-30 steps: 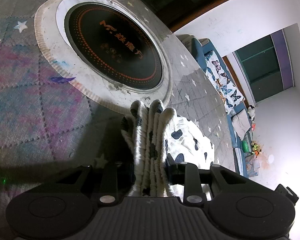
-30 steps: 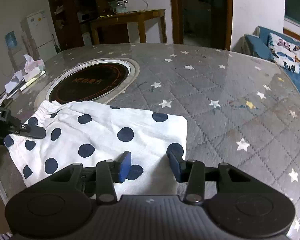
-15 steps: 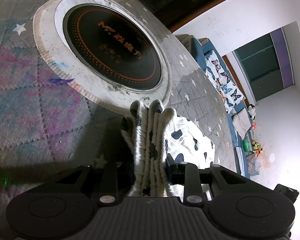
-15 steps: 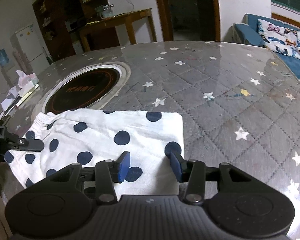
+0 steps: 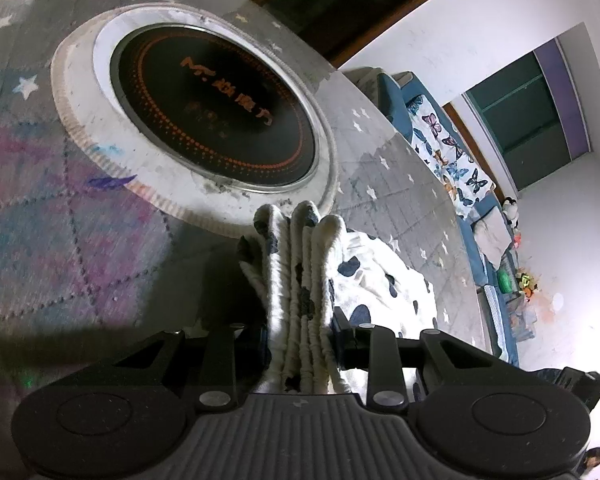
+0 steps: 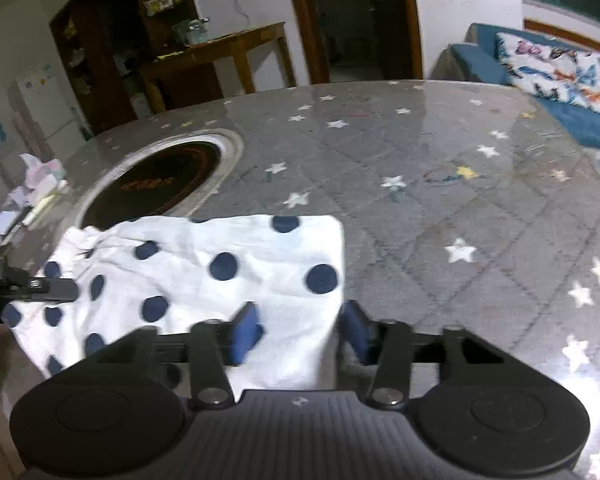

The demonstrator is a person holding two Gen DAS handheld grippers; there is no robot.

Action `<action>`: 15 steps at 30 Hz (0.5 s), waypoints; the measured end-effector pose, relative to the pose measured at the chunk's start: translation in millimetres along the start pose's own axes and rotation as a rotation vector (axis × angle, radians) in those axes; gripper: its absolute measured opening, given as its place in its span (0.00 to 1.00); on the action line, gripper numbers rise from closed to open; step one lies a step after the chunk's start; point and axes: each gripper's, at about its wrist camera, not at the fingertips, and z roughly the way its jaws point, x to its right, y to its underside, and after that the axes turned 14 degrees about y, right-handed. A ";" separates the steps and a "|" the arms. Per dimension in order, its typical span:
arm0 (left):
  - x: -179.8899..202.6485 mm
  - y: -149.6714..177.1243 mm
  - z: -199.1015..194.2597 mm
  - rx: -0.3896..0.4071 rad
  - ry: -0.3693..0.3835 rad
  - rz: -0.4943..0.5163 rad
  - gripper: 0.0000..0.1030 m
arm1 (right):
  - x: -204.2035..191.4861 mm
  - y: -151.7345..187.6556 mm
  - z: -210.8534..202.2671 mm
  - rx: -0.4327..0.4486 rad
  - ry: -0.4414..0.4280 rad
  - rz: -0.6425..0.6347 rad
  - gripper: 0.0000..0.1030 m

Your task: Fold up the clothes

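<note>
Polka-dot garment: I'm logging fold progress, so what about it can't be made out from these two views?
- Left wrist: the gathered band fills the left gripper; the bunched folds and gripper body hide most of the polka-dot garment.
- Right wrist: the near hem is covered by the right gripper, and motion blur leaves contact unclear.
- Garment type: undecidable.

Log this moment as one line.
left gripper: shut on waistband | right gripper: open over shorts hem corner | shorts flat on table
</note>
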 end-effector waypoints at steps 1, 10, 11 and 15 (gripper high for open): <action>1.9 -0.3 0.1 0.000 -0.002 0.009 0.30 | -0.9 0.3 -0.1 0.001 -0.005 -0.002 0.21; 39.3 -13.9 8.0 -0.004 0.015 0.116 0.28 | 3.5 -13.6 -26.7 0.094 0.034 0.000 0.07; 45.2 -15.5 12.1 -0.004 0.018 0.128 0.28 | 5.4 -15.9 -29.6 0.106 0.046 0.002 0.07; 68.5 -19.9 29.8 -0.014 0.035 0.173 0.28 | 17.9 -24.8 -41.5 0.152 0.087 0.023 0.07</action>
